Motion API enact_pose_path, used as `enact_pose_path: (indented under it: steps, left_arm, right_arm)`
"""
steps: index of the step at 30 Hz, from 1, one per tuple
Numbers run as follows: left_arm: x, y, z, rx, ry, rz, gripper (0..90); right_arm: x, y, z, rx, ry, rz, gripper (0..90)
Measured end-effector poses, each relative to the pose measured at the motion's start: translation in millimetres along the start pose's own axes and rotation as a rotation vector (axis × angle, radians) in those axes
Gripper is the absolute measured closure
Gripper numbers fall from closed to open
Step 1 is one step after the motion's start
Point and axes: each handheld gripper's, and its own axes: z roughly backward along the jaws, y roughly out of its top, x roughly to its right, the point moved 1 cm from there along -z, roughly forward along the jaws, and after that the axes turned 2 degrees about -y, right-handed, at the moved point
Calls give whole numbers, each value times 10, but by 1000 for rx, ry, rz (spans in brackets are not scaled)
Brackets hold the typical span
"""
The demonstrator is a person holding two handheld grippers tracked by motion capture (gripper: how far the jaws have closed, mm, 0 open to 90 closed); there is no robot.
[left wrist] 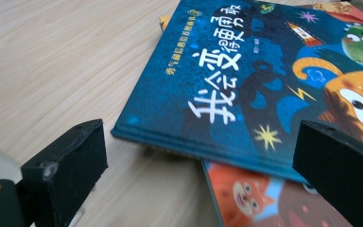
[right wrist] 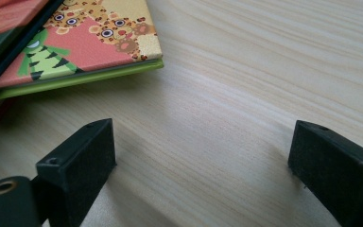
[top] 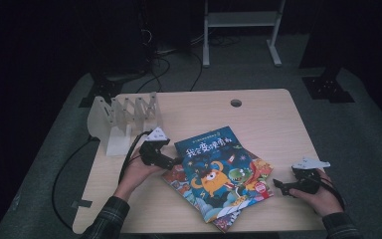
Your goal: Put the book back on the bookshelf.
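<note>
Blue picture book (top: pixel 218 169): lies flat on top of a loose stack of picture books near the middle of the wooden table (top: pixel 263 117), cover up, white characters and an orange cartoon monster on it. In the left gripper view the blue picture book (left wrist: pixel 246 80) overhangs an orange-covered book (left wrist: pixel 246 198) beneath it.

Stack, other members: an orange-covered book (top: pixel 176 175) poking out at the blue book's left edge; a book with a green-edged cover of leopards and a striped green creature (right wrist: pixel 94 47) at the stack's right corner; a striped corner (top: pixel 229 219) at the near side.

Left gripper (top: pixel 175 160): held in the person's left hand (top: pixel 138 172), just beside the blue book's left edge, jaws spread wide. In its own view the book's near corner lies between the two black jaws, not touched by either.

Right gripper (top: pixel 277 185): held in the right hand (top: pixel 323 196), to the right of the stack and apart from it, jaws spread wide over bare table, grasping nothing.

White folding book rack (top: pixel 122 117): stands behind and left of the blue book, near the table's far left corner.
</note>
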Motion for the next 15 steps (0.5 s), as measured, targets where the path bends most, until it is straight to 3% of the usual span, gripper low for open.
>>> enact_pose_path:
  steps: [15]
  left_arm:
    - [-103, 92, -331, -27, -24, -1, 17]
  right_arm:
    - [1, -1, 1, 1, 2, 1, 72]
